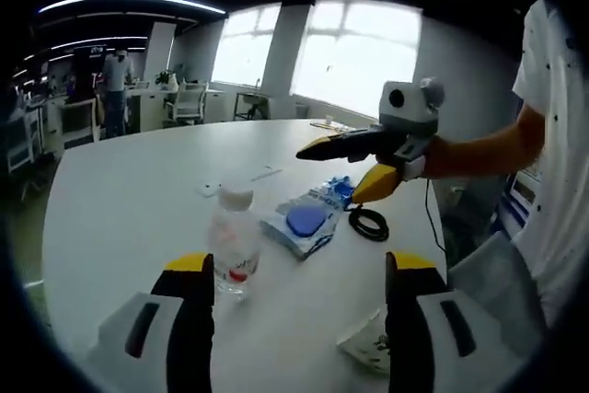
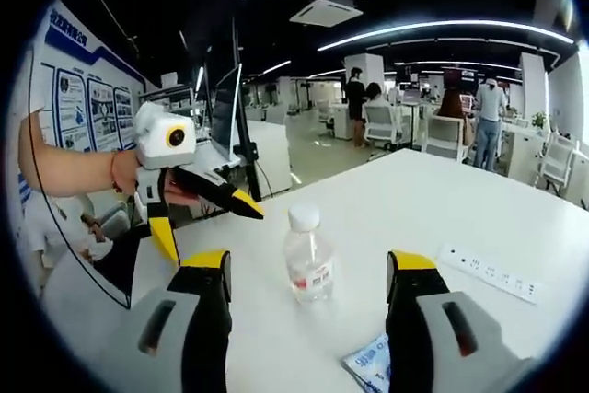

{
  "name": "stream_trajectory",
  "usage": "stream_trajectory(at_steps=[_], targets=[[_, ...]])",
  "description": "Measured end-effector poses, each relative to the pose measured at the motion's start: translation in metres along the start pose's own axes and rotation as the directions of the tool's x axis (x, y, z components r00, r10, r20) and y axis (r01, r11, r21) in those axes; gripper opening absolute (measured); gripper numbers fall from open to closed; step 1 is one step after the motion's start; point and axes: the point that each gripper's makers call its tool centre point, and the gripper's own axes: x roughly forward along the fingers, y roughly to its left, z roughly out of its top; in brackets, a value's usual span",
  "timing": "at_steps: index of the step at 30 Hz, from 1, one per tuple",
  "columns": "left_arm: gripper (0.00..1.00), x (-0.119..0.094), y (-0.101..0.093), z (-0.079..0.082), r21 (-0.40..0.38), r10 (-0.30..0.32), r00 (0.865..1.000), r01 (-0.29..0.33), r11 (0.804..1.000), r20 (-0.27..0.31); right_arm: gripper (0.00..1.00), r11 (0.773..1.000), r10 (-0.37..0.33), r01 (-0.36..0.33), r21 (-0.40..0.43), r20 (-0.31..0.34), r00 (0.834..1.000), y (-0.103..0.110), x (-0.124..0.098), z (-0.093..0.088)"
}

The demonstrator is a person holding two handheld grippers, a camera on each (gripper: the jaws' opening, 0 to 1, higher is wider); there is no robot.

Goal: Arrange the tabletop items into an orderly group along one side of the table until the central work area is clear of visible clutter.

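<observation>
Trouble could come from the upright water bottle [image 1: 235, 238] standing mid-table [image 1: 120, 200] just beyond the left gripper [image 1: 299, 273], since both it and the right gripper [image 2: 308, 273] hang wide open and empty, and a careless nudge might topple it onto the blue packet [image 1: 304, 221].

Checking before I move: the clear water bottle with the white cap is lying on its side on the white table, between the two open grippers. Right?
Not quite. The water bottle stands upright on the white table, cap up, not on its side; the right gripper view shows it plainly. The rest holds: it sits ahead of the right gripper, whose jaws are spread, and the left gripper beside it is open too.
</observation>
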Motion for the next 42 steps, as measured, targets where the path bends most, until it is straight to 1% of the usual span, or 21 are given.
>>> stream_trajectory(at_steps=[5, 8, 13, 17, 21, 23, 25, 26, 27, 30, 31, 34, 35, 36, 37, 38, 40, 41, 42], targets=[[0.77, -0.010, -0.008, -0.002, -0.012, 0.019, 1.000, -0.019, 1.000, 0.007, 0.68, 0.999, 0.023, -0.023, 0.029, -0.026, 0.999, 0.007, -0.010, -0.013], [0.77, -0.016, -0.014, -0.006, -0.016, 0.028, 1.000, -0.028, 0.999, 0.000, 0.68, 0.998, 0.046, -0.044, 0.047, -0.044, 0.998, 0.013, -0.013, -0.019], [0.77, -0.029, -0.025, -0.004, -0.039, 0.047, 0.999, -0.046, 0.998, 0.023, 0.67, 0.996, 0.079, -0.075, 0.045, -0.086, 0.993, 0.023, -0.020, -0.033], [0.77, -0.039, -0.032, -0.007, -0.041, 0.062, 0.998, -0.061, 0.997, 0.024, 0.67, 0.993, 0.114, -0.109, 0.045, -0.122, 0.986, 0.035, -0.023, -0.044], [0.78, -0.047, -0.040, -0.011, -0.044, 0.075, 0.997, -0.074, 0.996, 0.021, 0.65, 0.987, 0.157, -0.150, 0.052, -0.169, 0.973, 0.048, -0.025, -0.060], [0.78, -0.052, -0.046, -0.016, -0.054, 0.076, 0.997, -0.075, 0.996, 0.019, 0.64, 0.981, 0.191, -0.182, 0.063, -0.192, 0.963, 0.058, -0.026, -0.069], [0.78, -0.056, -0.051, -0.020, -0.054, 0.078, 0.997, -0.078, 0.996, 0.012, 0.60, 0.973, 0.228, -0.213, 0.091, -0.207, 0.951, 0.066, -0.026, -0.075], [0.78, -0.057, -0.053, -0.021, -0.055, 0.078, 0.997, -0.077, 0.995, 0.010, 0.60, 0.971, 0.236, -0.222, 0.090, -0.212, 0.948, 0.068, -0.026, -0.077], [0.78, -0.060, -0.056, -0.023, -0.062, 0.075, 0.997, -0.075, 0.995, 0.009, 0.60, 0.966, 0.254, -0.238, 0.099, -0.225, 0.941, 0.072, -0.026, -0.082], [0.78, -0.066, -0.060, -0.030, -0.066, 0.081, 0.997, -0.081, 0.995, -0.003, 0.59, 0.957, 0.287, -0.267, 0.111, -0.245, 0.926, 0.077, -0.025, -0.090], [0.79, -0.068, -0.061, -0.034, -0.071, 0.087, 0.996, -0.087, 0.994, -0.011, 0.58, 0.947, 0.319, -0.294, 0.131, -0.250, 0.914, 0.083, -0.025, -0.093], [0.79, -0.072, -0.063, -0.041, -0.081, 0.089, 0.996, -0.090, 0.993, -0.019, 0.55, 0.934, 0.355, -0.327, 0.144, -0.269, 0.895, 0.089, -0.023, -0.100], [0.79, -0.073, -0.064, -0.042, -0.080, 0.089, 0.996, -0.091, 0.993, -0.022, 0.55, 0.927, 0.372, -0.342, 0.152, -0.277, 0.886, 0.092, -0.023, -0.102], [0.79, -0.074, -0.065, -0.044, -0.077, 0.090, 0.996, -0.092, 0.993, -0.023, 0.53, 0.918, 0.393, -0.358, 0.168, -0.289, 0.873, 0.095, -0.022, -0.106], [0.79, -0.075, -0.065, -0.046, -0.084, 0.094, 0.995, -0.096, 0.992, -0.023, 0.51, 0.912, 0.408, -0.370, 0.176, -0.292, 0.865, 0.097, -0.022, -0.108], [0.79, -0.075, -0.065, -0.047, -0.088, 0.098, 0.995, -0.099, 0.991, -0.023, 0.51, 0.903, 0.427, -0.386, 0.188, -0.302, 0.852, 0.100, -0.020, -0.112], [0.79, -0.076, -0.065, -0.048, -0.089, 0.102, 0.995, -0.103, 0.991, -0.023, 0.50, 0.892, 0.451, -0.412, 0.185, -0.324, 0.832, 0.104, -0.018, -0.117], [0.79, -0.076, -0.065, -0.049, -0.092, 0.104, 0.994, -0.105, 0.990, -0.022, 0.49, 0.889, 0.457, -0.418, 0.185, -0.325, 0.828, 0.105, -0.018, -0.117], [0.79, -0.077, -0.065, -0.050, -0.099, 0.107, 0.994, -0.108, 0.989, -0.020, 0.47, 0.874, 0.486, -0.447, 0.190, -0.342, 0.804, 0.110, -0.017, -0.121]])
